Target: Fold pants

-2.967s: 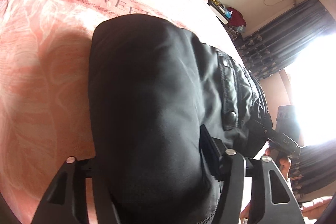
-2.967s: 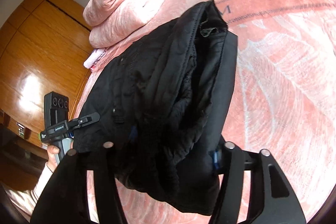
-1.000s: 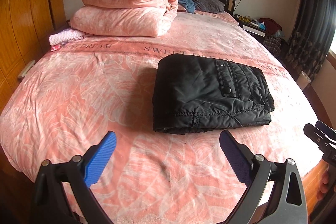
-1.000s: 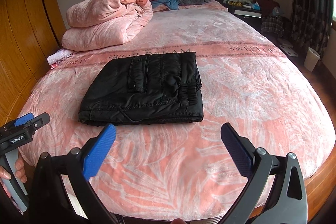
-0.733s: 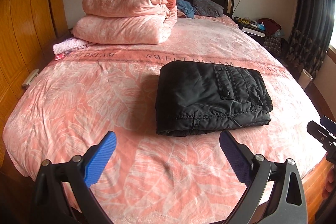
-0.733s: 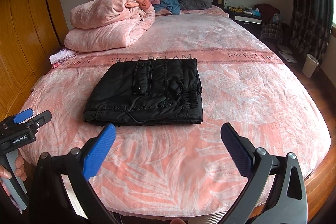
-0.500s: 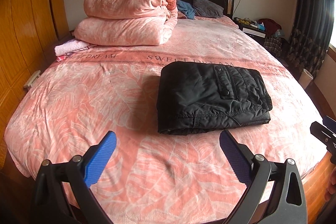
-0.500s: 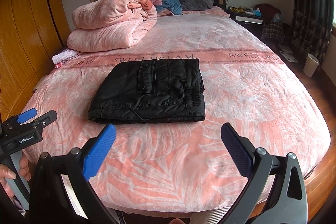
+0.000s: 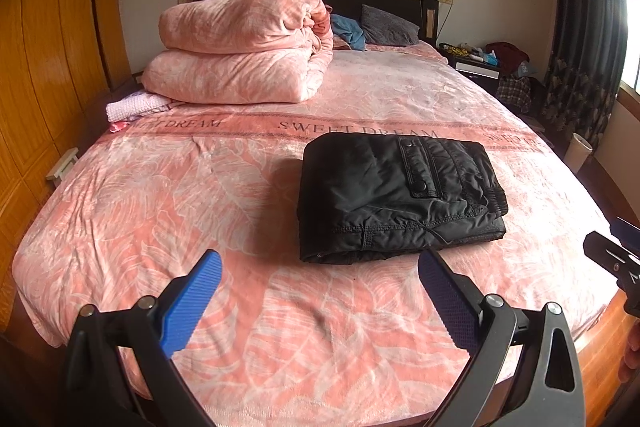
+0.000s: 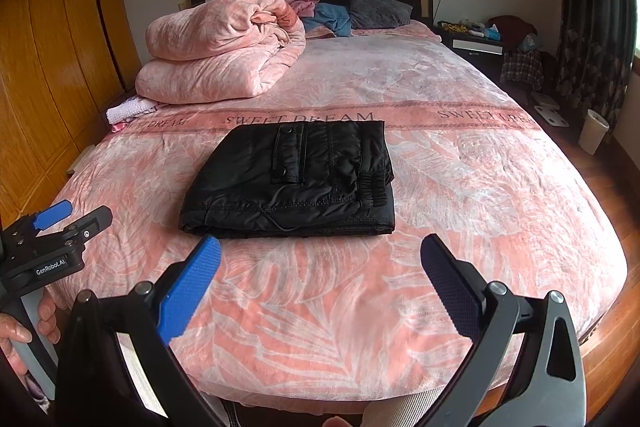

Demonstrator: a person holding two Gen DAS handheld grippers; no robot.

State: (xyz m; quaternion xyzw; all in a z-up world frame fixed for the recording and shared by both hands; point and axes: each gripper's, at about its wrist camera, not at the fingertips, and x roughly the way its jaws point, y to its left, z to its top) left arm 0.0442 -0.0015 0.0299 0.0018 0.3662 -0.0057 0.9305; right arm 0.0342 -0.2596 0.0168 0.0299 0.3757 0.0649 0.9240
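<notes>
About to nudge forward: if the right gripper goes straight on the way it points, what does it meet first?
Likely the pants. The right gripper is open and empty, aimed along the bed at their near edge, with only bare bedspread between. Depth is unclear; aimed lower, it would touch the bedspread first.

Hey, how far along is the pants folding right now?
It looks finished. The black pants lie as a compact folded rectangle on the pink bedspread. Nothing is in hand: the left claw and right claw are both open, empty and short of the pants. Nothing visible is left, except perhaps tidying.
</notes>
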